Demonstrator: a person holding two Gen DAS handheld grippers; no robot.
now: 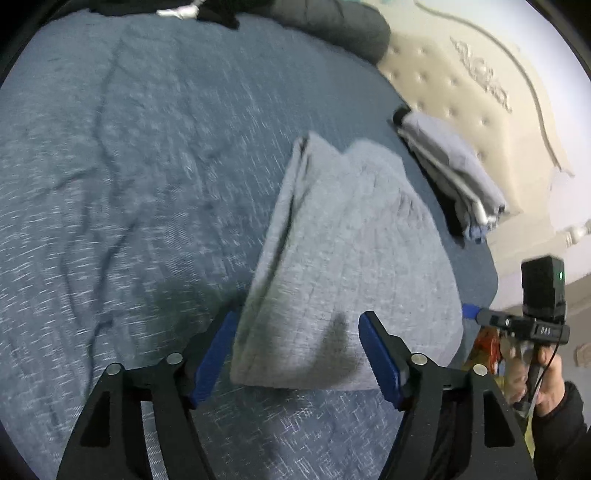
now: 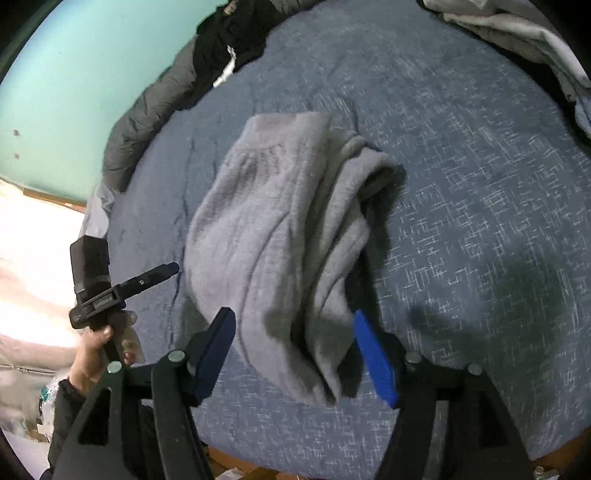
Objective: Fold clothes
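A folded grey garment (image 1: 332,258) lies on the blue bedspread (image 1: 110,184). My left gripper (image 1: 297,350) is open, its blue pads (image 1: 214,354) on either side of the garment's near edge without pressing it. In the right wrist view the same grey garment (image 2: 280,236) shows loose folds, and its near end lies between the spread fingers of my open right gripper (image 2: 295,354). A hand (image 1: 550,373) holds the right gripper's handle at the bed's right edge. Another hand (image 2: 92,347) holds the left one at the left.
A stack of folded clothes (image 1: 454,177) sits at the bed's right edge, by a beige padded surface (image 1: 461,85). A dark grey quilt (image 2: 147,118) and black clothing (image 2: 229,33) lie at the far side. A pale clothes pile (image 2: 517,33) is at the top right.
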